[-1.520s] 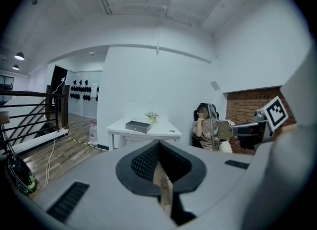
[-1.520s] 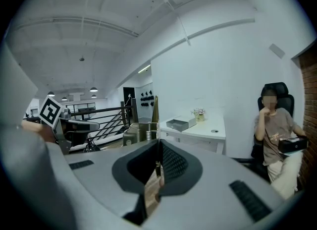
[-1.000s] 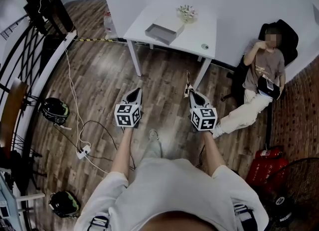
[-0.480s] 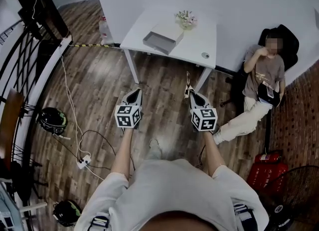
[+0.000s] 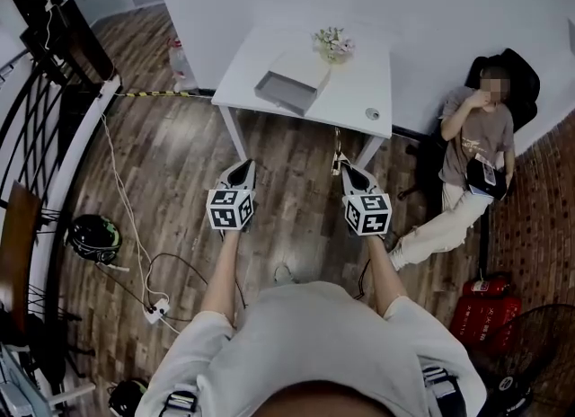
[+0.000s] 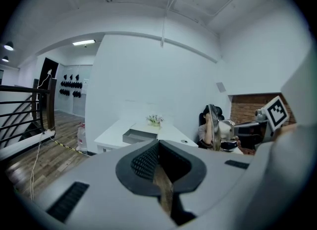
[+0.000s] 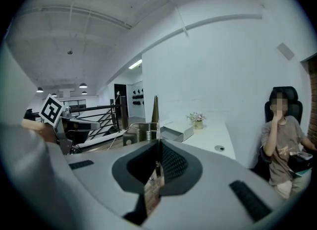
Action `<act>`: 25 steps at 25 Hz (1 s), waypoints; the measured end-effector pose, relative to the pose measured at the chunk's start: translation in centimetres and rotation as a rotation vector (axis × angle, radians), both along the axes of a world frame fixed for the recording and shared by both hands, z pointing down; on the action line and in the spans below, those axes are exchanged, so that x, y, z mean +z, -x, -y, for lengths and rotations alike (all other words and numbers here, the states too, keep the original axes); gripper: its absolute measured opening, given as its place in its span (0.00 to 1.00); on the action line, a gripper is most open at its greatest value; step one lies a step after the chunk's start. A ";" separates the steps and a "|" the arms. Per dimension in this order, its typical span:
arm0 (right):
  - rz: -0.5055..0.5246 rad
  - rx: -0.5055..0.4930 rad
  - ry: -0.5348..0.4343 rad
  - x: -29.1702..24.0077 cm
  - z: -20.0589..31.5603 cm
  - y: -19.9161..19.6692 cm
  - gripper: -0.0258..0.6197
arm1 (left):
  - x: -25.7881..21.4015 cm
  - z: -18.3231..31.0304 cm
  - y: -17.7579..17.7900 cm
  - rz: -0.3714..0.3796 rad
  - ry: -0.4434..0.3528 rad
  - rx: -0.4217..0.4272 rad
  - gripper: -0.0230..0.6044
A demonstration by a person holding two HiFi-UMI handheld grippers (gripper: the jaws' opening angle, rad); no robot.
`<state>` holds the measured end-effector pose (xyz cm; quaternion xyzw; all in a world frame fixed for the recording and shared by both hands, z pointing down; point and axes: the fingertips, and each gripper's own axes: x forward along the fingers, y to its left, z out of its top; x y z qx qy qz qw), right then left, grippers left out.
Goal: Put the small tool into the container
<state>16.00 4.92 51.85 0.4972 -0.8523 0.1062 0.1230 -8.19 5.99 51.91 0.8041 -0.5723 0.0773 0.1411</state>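
Note:
My right gripper [image 5: 345, 168] is shut on the small tool [image 5: 339, 149], a thin pointed metal piece that sticks out past the jaw tips. In the right gripper view the tool [image 7: 155, 111] stands upright above the closed jaws. My left gripper [image 5: 244, 165] is shut with nothing in it, its jaws pressed together in the left gripper view [image 6: 158, 143]. The container, a shallow grey open box [image 5: 289, 85], lies on the white table [image 5: 359, 92] ahead, well beyond both grippers. The box also shows from the left gripper [image 6: 138, 135] and from the right gripper [image 7: 178, 132].
A small flower pot [image 5: 333, 44] and a round disc [image 5: 373, 113] sit on the table. A person [image 5: 476, 137] sits in a black chair at the right. Cables and a power strip [image 5: 157, 309] lie on the wood floor at the left, near a helmet [image 5: 92, 237] and a railing.
The table and box have come closer and sit lower in the head view. Both grippers keep their place and stay closed, the tool still in the right one.

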 end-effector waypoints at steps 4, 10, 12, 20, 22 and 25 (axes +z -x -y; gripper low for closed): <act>-0.006 0.006 -0.008 -0.3 2.4 1.7 0.04 | 0.2 2.7 1.5 -0.001 0.004 0.010 0.05; -0.017 0.011 -0.009 0.0 5.3 3.5 0.04 | 0.3 6.2 3.0 0.002 0.001 0.024 0.05; -0.020 0.015 -0.009 0.1 5.8 4.0 0.04 | 0.6 6.9 3.6 0.000 0.005 0.026 0.05; -0.024 0.029 0.006 1.1 7.3 5.5 0.04 | 1.7 8.8 5.4 -0.006 0.024 0.032 0.05; -0.024 0.030 0.012 1.4 7.4 5.6 0.04 | 2.0 9.0 5.6 -0.006 0.030 0.033 0.05; -0.023 0.033 0.012 1.6 7.8 5.5 0.04 | 2.0 9.4 5.7 -0.004 0.026 0.035 0.05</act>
